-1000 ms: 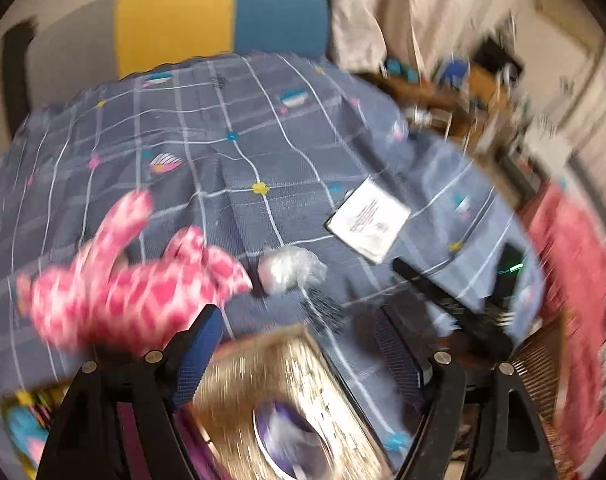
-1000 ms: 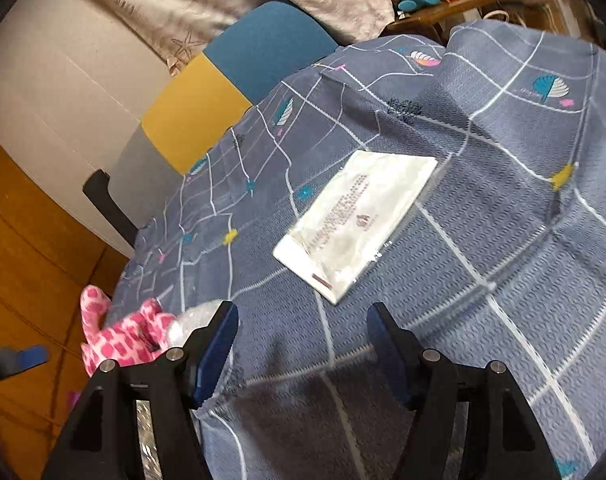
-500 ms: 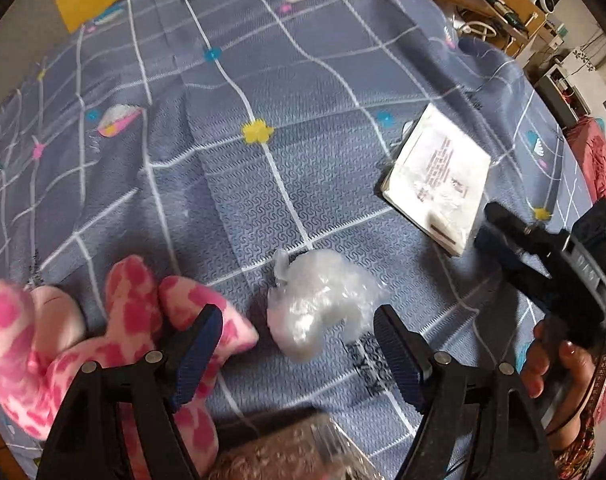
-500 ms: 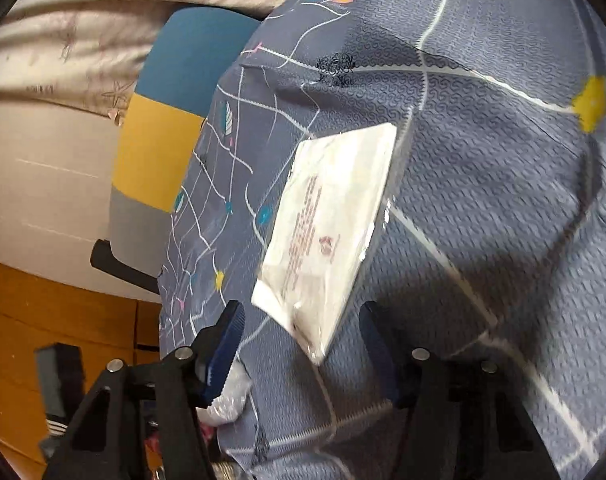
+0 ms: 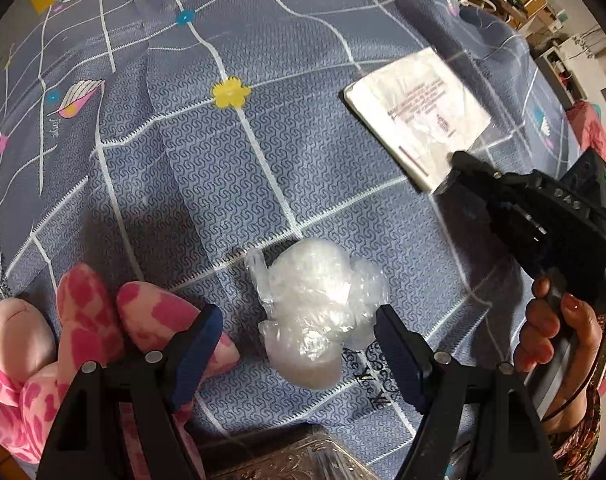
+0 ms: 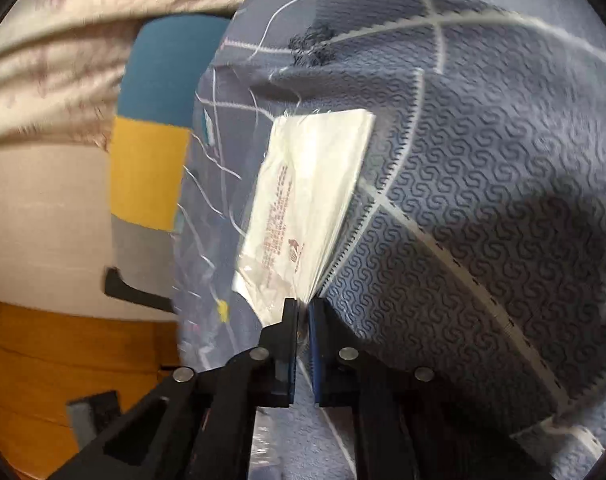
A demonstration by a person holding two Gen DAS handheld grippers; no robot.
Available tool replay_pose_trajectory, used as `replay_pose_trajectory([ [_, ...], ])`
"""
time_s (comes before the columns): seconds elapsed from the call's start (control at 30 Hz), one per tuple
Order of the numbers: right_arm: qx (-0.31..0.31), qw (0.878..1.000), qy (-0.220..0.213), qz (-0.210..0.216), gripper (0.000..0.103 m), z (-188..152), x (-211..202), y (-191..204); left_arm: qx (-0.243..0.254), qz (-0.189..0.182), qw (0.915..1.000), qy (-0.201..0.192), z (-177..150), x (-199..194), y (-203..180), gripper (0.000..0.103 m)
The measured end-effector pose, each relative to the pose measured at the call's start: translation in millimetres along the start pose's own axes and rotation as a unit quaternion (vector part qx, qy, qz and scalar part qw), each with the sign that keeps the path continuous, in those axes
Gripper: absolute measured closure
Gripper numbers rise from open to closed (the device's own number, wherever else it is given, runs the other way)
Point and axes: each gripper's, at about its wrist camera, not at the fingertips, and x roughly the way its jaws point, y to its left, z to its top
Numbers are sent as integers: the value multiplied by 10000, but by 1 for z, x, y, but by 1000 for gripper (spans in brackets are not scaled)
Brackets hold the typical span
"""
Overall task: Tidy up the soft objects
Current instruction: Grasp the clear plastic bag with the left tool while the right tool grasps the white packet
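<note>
The flat plastic pouch (image 6: 303, 200) of white sheets is pinched by the right tongs (image 6: 302, 312); left tongs (image 5: 299, 336) gape around a crumpled bag (image 5: 315, 312).

The left tool (image 5: 299, 344) stood open astride the crumpled plastic wad (image 5: 319, 312), bare blue cloth (image 5: 231, 184) lying free ahead; the pink plush toy (image 5: 83, 328) crowded its left finger, a patterned box (image 5: 295, 460) sat just behind, and the right tool (image 5: 455, 164) blocked its far right

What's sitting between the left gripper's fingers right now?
The crumpled clear plastic bag lies between the open left gripper fingers on the blue tablecloth, not yet pinched. The left wrist view shows it.
</note>
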Motion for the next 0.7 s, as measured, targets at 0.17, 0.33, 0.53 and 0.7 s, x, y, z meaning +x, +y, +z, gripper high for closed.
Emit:
replay_pose_trajectory([
  [0.17,126,9994,-85,309,99,-8,-25,-8,162,119,9996,188,6,8,-6,24],
  [0.33,159,9988,-121,454,99,-25,-64,-19,526,471,9963,488,12,24,-26,24],
  [0.53,-13,9981,-242,564,100,-43,-111,-24,914,942,9880,814,15,39,-45,37],
  [0.7,-306,9972,-464,508,100,-54,-135,-21,1043,909,9876,742,16,39,-55,50],
])
